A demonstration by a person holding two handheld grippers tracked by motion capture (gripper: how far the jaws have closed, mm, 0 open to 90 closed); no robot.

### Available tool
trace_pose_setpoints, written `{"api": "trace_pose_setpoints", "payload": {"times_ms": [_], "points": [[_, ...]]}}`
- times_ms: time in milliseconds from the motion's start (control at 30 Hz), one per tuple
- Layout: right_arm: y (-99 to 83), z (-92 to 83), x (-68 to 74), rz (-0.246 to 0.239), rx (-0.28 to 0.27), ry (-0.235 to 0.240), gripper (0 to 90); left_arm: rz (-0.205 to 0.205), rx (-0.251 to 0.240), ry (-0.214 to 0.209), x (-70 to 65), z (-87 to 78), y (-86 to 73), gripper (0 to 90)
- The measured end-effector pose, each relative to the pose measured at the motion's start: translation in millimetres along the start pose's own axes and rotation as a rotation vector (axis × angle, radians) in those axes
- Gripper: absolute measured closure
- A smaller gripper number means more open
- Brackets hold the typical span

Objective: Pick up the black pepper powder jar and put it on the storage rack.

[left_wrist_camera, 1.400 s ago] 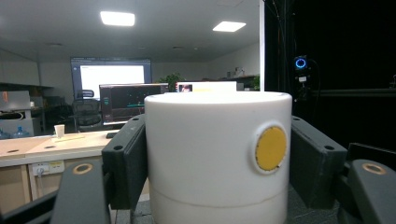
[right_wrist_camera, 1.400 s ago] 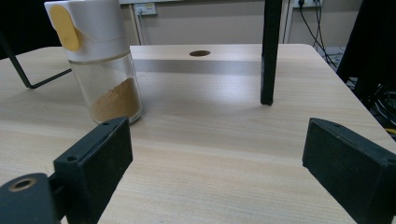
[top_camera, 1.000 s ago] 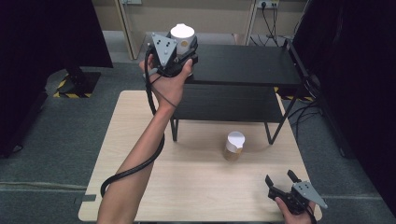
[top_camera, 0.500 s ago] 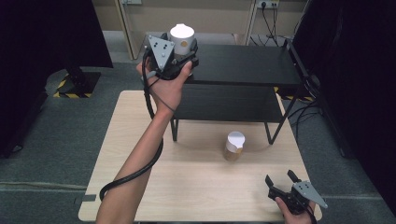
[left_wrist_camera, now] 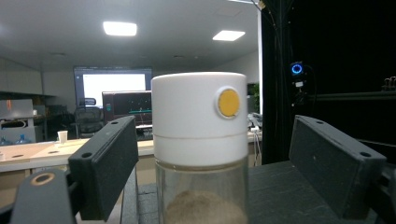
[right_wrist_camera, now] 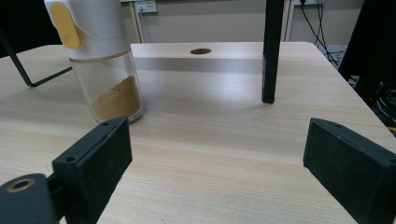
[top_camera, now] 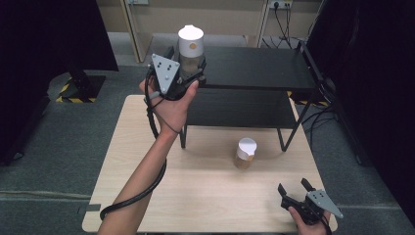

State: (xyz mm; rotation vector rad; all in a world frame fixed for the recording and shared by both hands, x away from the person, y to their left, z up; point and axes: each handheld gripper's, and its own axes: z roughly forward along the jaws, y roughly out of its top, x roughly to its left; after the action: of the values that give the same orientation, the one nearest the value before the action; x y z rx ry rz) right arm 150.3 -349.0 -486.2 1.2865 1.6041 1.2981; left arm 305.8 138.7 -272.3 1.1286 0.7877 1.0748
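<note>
A clear jar with a white cap and a yellow button (top_camera: 191, 45) (left_wrist_camera: 200, 140) stands on the top-left corner of the black shelf rack (top_camera: 259, 66). My left gripper (top_camera: 188, 71) (left_wrist_camera: 215, 135) is open around it, a gap showing between each jaw and the glass. A second white-capped jar with brown powder (top_camera: 244, 152) (right_wrist_camera: 105, 65) stands on the wooden table (top_camera: 147, 147) in front of the rack. My right gripper (top_camera: 293, 187) (right_wrist_camera: 215, 154) is open low over the table's front right corner, pointing toward that jar, nothing between its jaws.
The rack has a lower shelf (top_camera: 235, 107) and thin black legs (right_wrist_camera: 272, 51) on the table's far half. A cable (top_camera: 147, 191) trails from the left gripper along the forearm. Dark curtains flank the table.
The left hand and its gripper have drawn slightly back toward the person while the white-capped jar stays on the top shelf. The right gripper has not moved.
</note>
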Motion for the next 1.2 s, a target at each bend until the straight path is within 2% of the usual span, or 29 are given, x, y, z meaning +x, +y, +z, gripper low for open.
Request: {"api": "trace_pose_setpoints", "payload": {"times_ms": [233,333,667,800,1200], "points": [[0.2,0.1,0.4,-0.003,0.001,0.0,8.2,-0.001,-0.003,-0.021,1.5,-13.8,-6.5,15.4],[0.1,0.1,0.4,-0.002,0.0,-0.001,8.2,-0.024,0.003,-0.037,4.0,-19.4,-10.2,15.3],[0.3,0.3,0.7,-0.004,0.002,-0.002,8.2,-0.011,0.0,-0.063,4.2,-36.8,-24.0,15.3],[0.4,0.3,0.9,-0.005,0.002,-0.002,8.2,-0.032,0.013,-0.09,6.1,-44.4,-27.8,15.3],[0.7,0.4,1.1,-0.006,0.003,-0.004,8.3,-0.025,0.018,-0.101,5.4,-63.2,-46.0,15.3]]}}
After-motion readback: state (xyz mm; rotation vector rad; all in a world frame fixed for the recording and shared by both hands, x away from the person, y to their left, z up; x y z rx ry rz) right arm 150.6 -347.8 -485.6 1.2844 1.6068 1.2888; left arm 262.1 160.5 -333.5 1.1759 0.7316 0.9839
